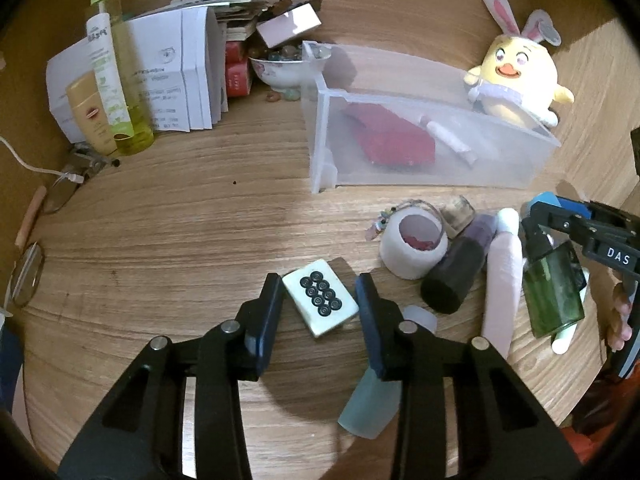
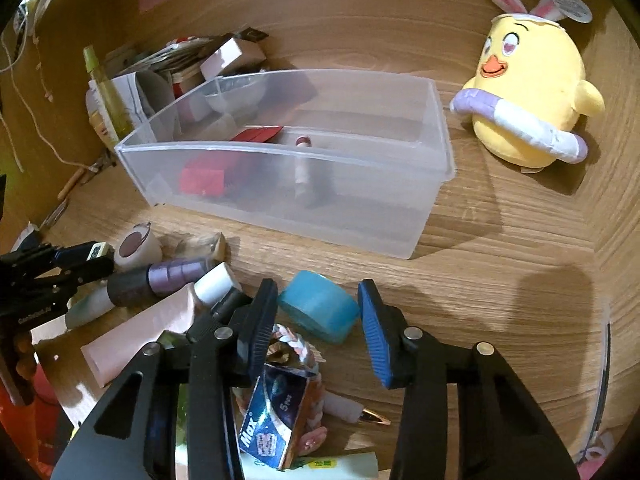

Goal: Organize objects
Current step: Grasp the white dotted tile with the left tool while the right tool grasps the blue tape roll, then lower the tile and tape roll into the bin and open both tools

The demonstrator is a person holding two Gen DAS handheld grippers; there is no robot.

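Note:
A white mahjong tile (image 1: 320, 302) with black circles lies on the wooden table between the fingers of my left gripper (image 1: 320, 296), and both pads touch its sides. In the right wrist view, a blue tape roll (image 2: 318, 312) sits between the blue pads of my right gripper (image 2: 318, 304), touched on both sides. The left gripper (image 2: 94, 256) shows at that view's left edge with the tile at its tips. My right gripper (image 1: 556, 210) shows at the left wrist view's right edge. A clear plastic bin (image 1: 400, 98) (image 2: 280, 148) behind holds a red pouch (image 1: 392, 136) and a small tube.
Beside the tile lie a white tape roll (image 1: 414, 246), a dark purple bottle (image 1: 456, 276), a pink tube (image 1: 502, 280) and a green bottle (image 1: 552, 292). A staples box (image 2: 276, 416) lies under the right gripper. A yellow plush chick (image 2: 532, 92) stands right of the bin; bottles and papers (image 1: 160, 80) stand far left.

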